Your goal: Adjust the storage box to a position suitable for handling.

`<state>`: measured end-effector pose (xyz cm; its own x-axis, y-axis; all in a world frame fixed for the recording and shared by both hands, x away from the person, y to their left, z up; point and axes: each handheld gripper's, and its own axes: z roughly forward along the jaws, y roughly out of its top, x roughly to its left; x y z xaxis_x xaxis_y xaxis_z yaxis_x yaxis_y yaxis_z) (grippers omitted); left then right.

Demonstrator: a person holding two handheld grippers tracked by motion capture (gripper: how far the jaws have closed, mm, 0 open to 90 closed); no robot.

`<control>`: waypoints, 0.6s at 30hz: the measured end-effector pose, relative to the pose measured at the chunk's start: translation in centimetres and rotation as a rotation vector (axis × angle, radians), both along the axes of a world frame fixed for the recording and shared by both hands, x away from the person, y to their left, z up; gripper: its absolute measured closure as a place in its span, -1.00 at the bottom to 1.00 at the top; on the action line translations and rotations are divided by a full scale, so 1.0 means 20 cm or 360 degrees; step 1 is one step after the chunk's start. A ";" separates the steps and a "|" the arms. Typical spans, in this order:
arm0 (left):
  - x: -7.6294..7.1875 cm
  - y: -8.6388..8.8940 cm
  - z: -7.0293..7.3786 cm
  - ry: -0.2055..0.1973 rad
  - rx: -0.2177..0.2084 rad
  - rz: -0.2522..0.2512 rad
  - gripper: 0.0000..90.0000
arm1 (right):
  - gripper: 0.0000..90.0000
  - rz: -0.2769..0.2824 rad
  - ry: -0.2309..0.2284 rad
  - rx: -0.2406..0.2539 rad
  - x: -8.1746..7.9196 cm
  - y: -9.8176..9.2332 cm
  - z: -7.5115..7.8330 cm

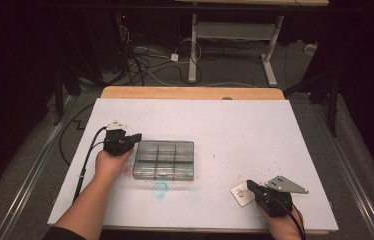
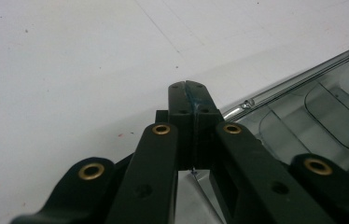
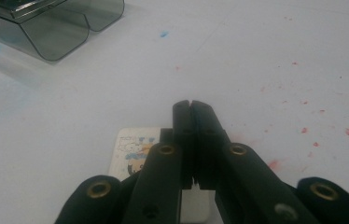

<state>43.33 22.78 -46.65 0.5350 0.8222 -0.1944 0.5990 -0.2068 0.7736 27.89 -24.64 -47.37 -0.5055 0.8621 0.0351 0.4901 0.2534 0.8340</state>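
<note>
A clear, smoke-tinted compartment box [image 1: 164,160] lies flat on the white table sheet [image 1: 235,130], left of the table's middle, its lid down and its inner dividers showing through the plastic as a grid of cells. Whether any cell holds something is hard to say from the high view; they look empty but the plastic is dim.

The left gripper [image 1: 134,138] rests just at the box's far-left corner, held in the person's left hand [image 1: 109,161], its jaws pressed together with nothing between them. In the left gripper view [image 2: 191,88] the closed tips sit just beside the box's metal-edged rim [image 2: 298,79], near it but seemingly not on it.

A blue smudge [image 1: 160,190] marks the sheet just in front of the box, on the person's side.

Further out, near the right front of the table, a small white card [image 1: 242,193] with a printed cartoon figure lies flat on the sheet. The right gripper [image 1: 251,186] hovers over or rests on this card, its jaws likewise shut tight and empty; in the right gripper view [image 3: 191,105] the card [image 3: 135,147] lies under the jaws' base, with the tips past its far edge. Red specks [image 3: 303,126] scatter across the sheet to the right of that gripper. The box and the card are well apart.
</note>
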 end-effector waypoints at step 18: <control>-0.11 -0.21 0.01 0.0025 0.0051 -0.0124 0.96 | 0.98 0.0010 0.0009 -0.0006 0.00 0.01 0.00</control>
